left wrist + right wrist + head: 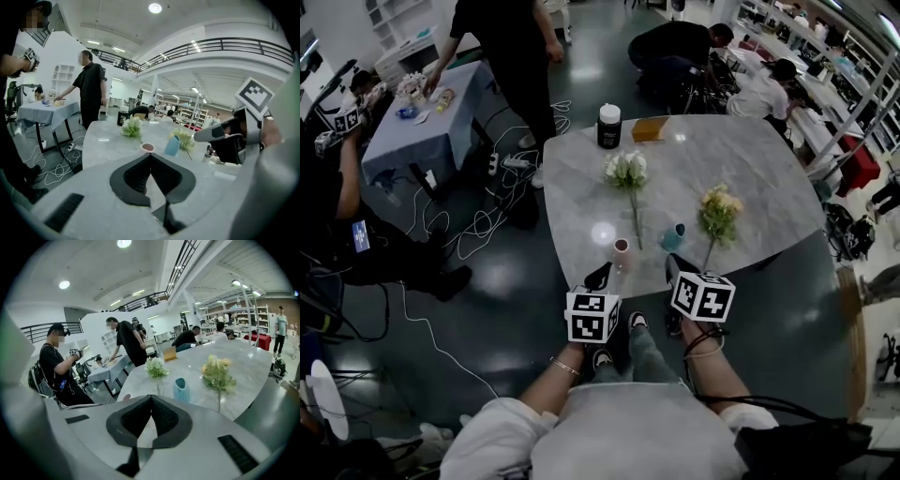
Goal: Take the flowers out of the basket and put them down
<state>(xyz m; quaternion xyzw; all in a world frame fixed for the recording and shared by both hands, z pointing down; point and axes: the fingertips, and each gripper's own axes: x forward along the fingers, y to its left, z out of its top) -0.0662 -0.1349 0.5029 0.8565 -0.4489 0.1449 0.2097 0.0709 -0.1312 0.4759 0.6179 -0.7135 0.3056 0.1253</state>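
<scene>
Two bunches of flowers lie on the grey marble table (750, 159). The white bunch (625, 169) is near the middle and the yellow bunch (719, 210) is to its right. Between them near the front edge stand a small pink vase (622, 247) and a blue vase (673, 236). No basket is in view. My left gripper (599, 275) and right gripper (673, 266) hover at the table's near edge, both shut and holding nothing. The left gripper view shows shut jaws (150, 154) before the pink vase (147, 147). The right gripper view shows shut jaws (151, 397) before the blue vase (181, 389).
A black jar with a white lid (608, 126) and a tan box (648, 129) stand at the table's far edge. A person (511, 47) stands beside a cloth-covered table (441, 122) at the left. Cables (483, 220) lie across the floor, and other people crouch beyond the table.
</scene>
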